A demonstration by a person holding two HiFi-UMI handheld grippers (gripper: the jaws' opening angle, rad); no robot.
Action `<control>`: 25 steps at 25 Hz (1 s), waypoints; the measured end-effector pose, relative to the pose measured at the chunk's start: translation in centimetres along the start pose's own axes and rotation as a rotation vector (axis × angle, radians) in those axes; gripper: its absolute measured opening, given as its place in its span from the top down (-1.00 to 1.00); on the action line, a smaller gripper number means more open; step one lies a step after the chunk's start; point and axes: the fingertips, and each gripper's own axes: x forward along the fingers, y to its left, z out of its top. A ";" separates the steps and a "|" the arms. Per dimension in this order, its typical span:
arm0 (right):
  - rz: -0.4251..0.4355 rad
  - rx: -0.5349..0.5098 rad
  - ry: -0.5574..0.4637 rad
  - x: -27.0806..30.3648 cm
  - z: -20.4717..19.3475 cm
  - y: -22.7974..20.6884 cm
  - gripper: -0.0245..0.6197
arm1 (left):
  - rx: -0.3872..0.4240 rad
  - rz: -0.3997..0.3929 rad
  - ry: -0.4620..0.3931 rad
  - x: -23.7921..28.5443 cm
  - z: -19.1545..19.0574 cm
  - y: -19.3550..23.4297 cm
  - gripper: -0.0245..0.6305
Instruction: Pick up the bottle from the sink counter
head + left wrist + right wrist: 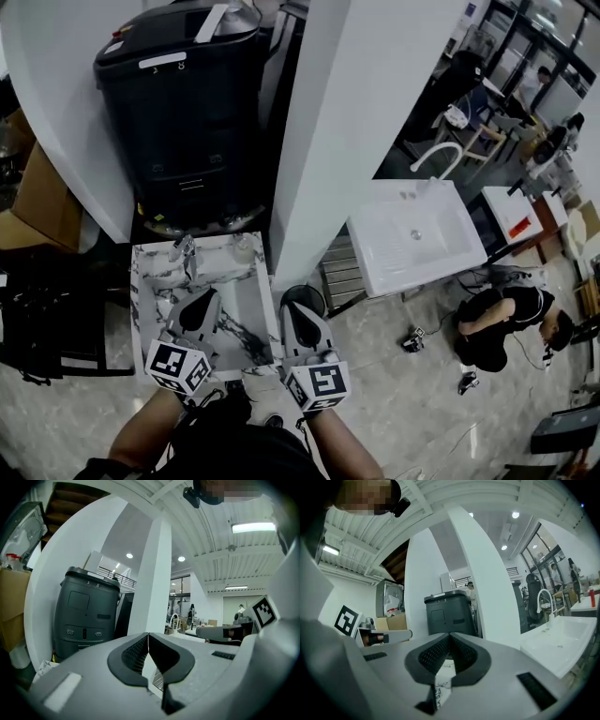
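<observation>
The marbled sink counter (150,281) lies below me in the head view, with a chrome tap (183,249) at its back left. A small clear bottle (242,246) appears to stand at the back right rim. My left gripper (201,298) hovers over the basin, short of the bottle, its jaws together and empty. My right gripper (298,302) hangs just off the counter's right edge, also shut on nothing. In the left gripper view the pads (136,653) meet, and the left gripper (148,638) points at the bin. The right gripper (450,640) shows the same closed jaws.
A tall black bin (183,103) stands behind the counter, and a white pillar (347,122) rises to its right. Farther right is a white sink unit (417,234) with a curved tap (441,155). A person (497,323) crouches on the floor. A black chair (56,319) sits left.
</observation>
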 end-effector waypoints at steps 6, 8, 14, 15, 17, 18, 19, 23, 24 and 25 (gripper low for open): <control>-0.029 -0.003 0.039 3.5 -1.0 -1.3 0.90 | -0.029 -0.011 0.059 3.8 -3.6 2.7 0.92; -0.049 -0.006 0.055 4.3 -1.9 -2.6 0.90 | -0.036 -0.009 0.069 5.2 -4.5 3.1 0.92; -0.011 0.059 0.129 8.0 -5.0 -4.8 0.90 | -0.024 0.060 0.123 9.6 -7.8 5.7 0.92; 0.003 0.069 0.141 8.6 -5.5 -5.2 0.90 | -0.014 0.075 0.137 10.6 -8.6 6.0 0.92; 0.033 0.088 0.164 9.6 -6.4 -5.8 0.90 | -0.012 0.105 0.169 12.3 -10.5 6.6 0.92; 0.046 0.097 0.174 9.9 -6.8 -6.1 0.90 | -0.014 0.117 0.188 13.0 -11.6 6.7 0.92; 0.055 0.106 0.182 10.2 -7.4 -6.3 0.90 | -0.014 0.127 0.208 13.6 -12.7 6.9 0.92; 0.063 0.144 0.203 10.8 -9.4 -7.5 0.90 | -0.014 0.152 0.272 15.8 -16.5 7.5 0.66; 0.061 0.153 0.211 10.9 -9.9 -7.8 0.90 | -0.018 0.161 0.284 16.5 -17.3 7.8 0.57; 0.059 0.160 0.219 11.0 -10.4 -8.1 0.90 | -0.023 0.170 0.297 17.0 -18.2 8.2 0.46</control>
